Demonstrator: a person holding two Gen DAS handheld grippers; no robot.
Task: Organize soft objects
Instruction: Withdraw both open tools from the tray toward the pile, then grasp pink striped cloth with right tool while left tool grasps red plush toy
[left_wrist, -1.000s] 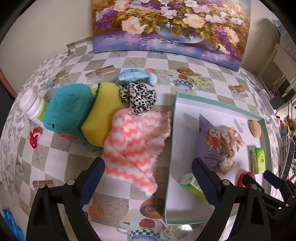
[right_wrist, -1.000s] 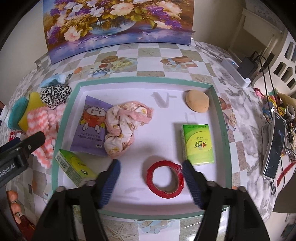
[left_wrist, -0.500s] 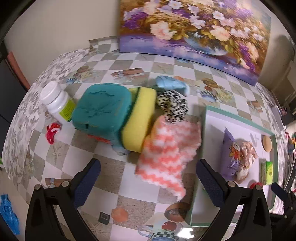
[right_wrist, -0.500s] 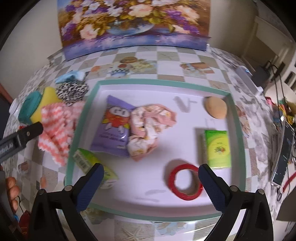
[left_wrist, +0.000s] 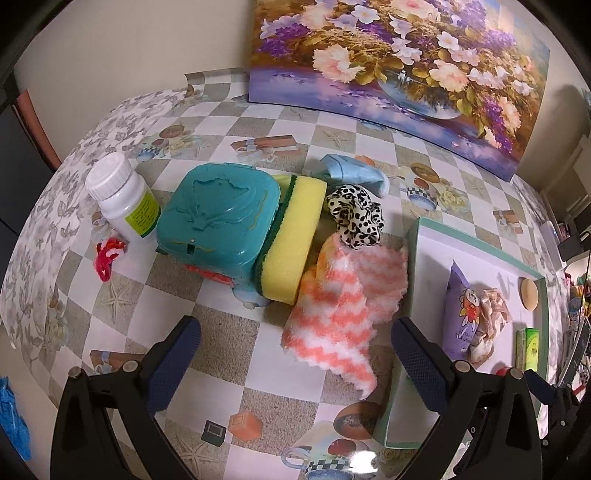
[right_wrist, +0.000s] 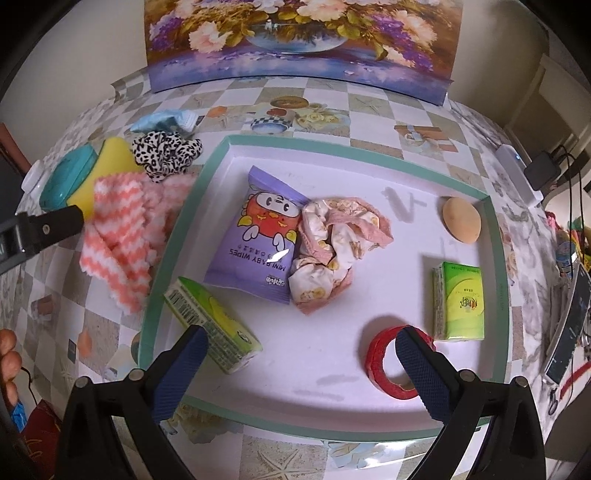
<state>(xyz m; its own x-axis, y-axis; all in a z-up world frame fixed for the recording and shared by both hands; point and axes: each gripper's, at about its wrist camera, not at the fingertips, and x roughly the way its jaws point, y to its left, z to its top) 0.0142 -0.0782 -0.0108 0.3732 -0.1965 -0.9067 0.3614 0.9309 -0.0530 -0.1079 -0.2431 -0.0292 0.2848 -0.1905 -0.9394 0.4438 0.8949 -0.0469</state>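
soft objects lie in two groups on a checked tablecloth. left group, outside the tray: a pink-and-white striped cloth draped against the tray's left wall, a yellow sponge leaning on a teal plastic box, a leopard-print scrunchie touching the cloth's upper edge, and a pale blue folded item just behind it. a white pill bottle stands beside the box. right group, inside the green-rimmed white tray: a purple pack of baby wipes with a crumpled pink printed cloth touching its right side, a tan makeup sponge, two green tissue packs, one of them near the left wall, and a red tape roll. left gripper hangs over the bare tablecloth, jaws spread wide, nothing between them. right gripper hangs over the tray's near edge, jaws likewise spread wide and gripping nothing; one finger overlaps the tape roll in view.
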